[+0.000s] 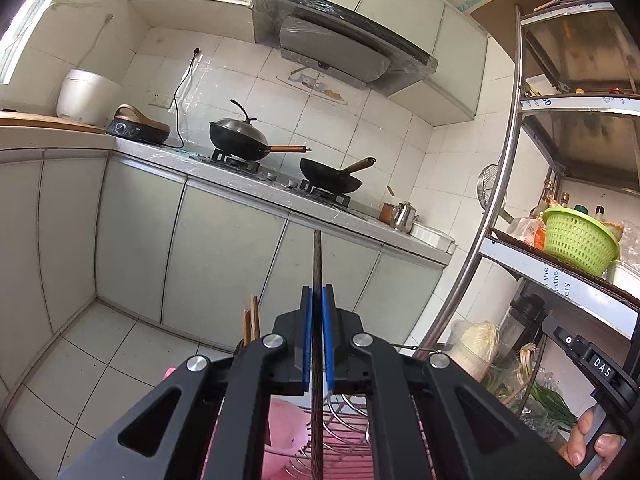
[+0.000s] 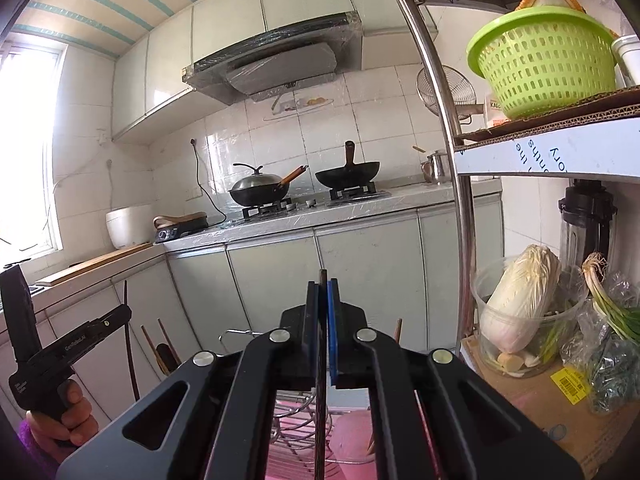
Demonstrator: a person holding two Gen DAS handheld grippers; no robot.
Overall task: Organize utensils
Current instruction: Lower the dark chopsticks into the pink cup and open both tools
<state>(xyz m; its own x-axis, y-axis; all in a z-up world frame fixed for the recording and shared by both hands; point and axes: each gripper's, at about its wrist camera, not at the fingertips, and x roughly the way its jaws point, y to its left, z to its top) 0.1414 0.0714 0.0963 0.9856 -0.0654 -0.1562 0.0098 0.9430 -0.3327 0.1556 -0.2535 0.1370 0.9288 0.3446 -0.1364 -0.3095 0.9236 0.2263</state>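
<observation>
My left gripper (image 1: 317,294) is shut on a dark chopstick (image 1: 317,256) that stands upright between its blue pads, its tip rising well past the fingertips. My right gripper (image 2: 323,288) is shut on another dark chopstick (image 2: 321,276), whose tip pokes just above the fingertips. Below both grippers lies a pink dish rack with metal wire dividers (image 1: 340,412), also in the right wrist view (image 2: 296,420). More wooden chopsticks (image 1: 252,320) stand at the rack's left side. The left gripper with its chopstick shows at the left of the right wrist view (image 2: 100,324).
A counter with a gas stove holds a lidded wok (image 1: 240,136) and an open wok (image 1: 332,178). A steel shelf rack (image 1: 496,184) stands to the right with a green basket (image 1: 580,240), a cabbage in a tub (image 2: 520,300) and scallions. Cabinet doors face me.
</observation>
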